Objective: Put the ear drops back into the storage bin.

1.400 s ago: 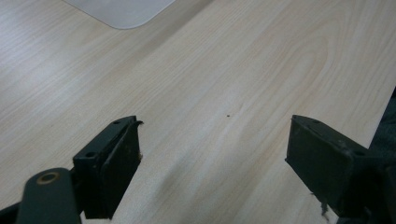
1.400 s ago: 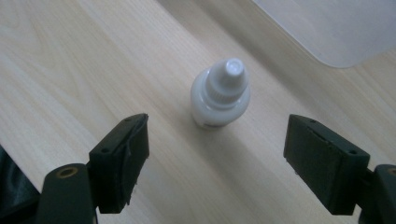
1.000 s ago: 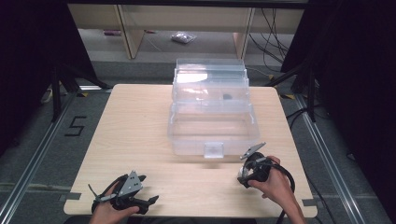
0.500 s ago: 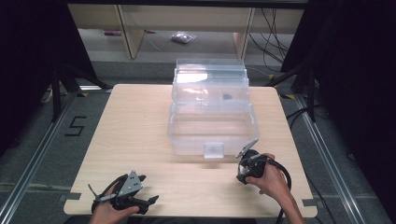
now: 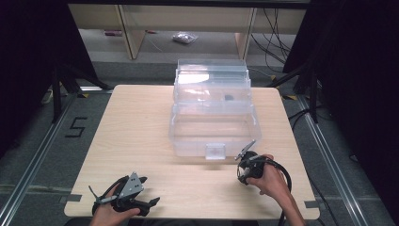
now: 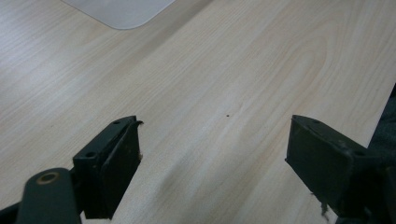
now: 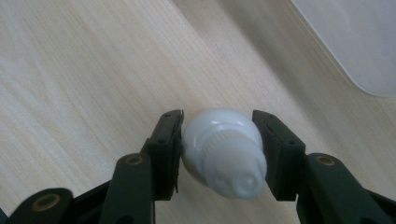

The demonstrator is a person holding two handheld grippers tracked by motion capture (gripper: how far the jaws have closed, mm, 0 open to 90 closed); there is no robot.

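My left black two-jaw gripper sits in my left hand at the near left corner of the pale wooden table. Its jaws stand wide apart with nothing between them; through its own camera the left gripper looks along bare wood grain, with a rounded corner of the clear plastic box showing at the top edge.

In the middle of the table, toward the far side, stands that clear, lidded plastic storage box. Its lid is tipped up at the back, and a small dark thing lies inside near the rear, too small for me to tell what it is. A square clear latch tab hangs on the near wall.

To the right, my right hand holds my right black gripper just beside the box's near right corner, close above the tabletop. In its own camera the right gripper is clenched on a small white plastic bottle with a ribbed screw cap: each jaw presses a side of the rounded body, and the cap end points back toward the camera. The box's rounded edge lies at the upper right of that view.
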